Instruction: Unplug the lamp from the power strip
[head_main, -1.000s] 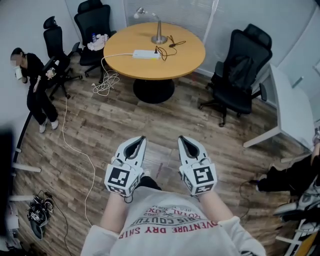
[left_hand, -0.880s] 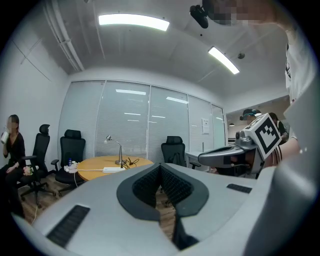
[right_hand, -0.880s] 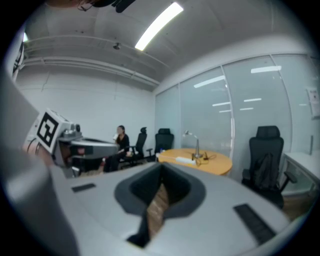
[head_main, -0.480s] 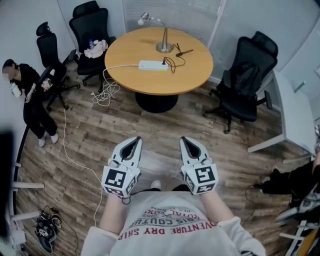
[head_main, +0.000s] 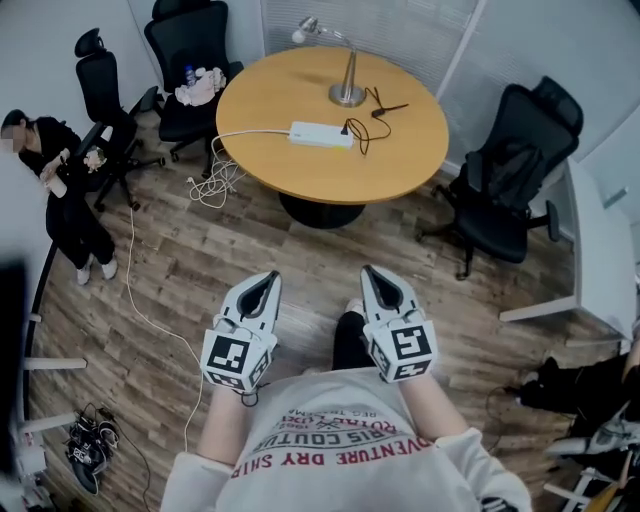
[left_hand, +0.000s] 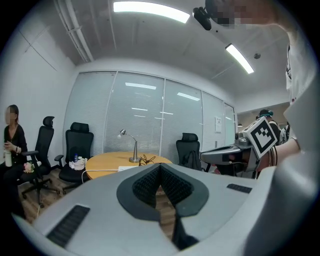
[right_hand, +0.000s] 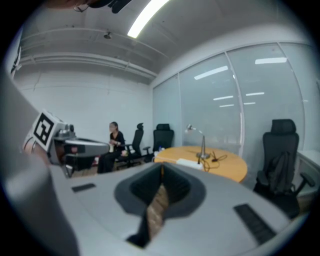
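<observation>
Across open wood floor (head_main: 300, 255) from the round table (head_main: 265, 100), left tool (head_main: 265, 279) and right tool (head_main: 372, 273) hover closed, empty.

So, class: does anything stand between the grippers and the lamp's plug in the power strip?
Nothing visible does: only wooden floor lies between the left gripper, the right gripper and the table where the plug sits in the power strip.

head view downward, gripper views facing lamp (head_main: 347, 95)
</observation>
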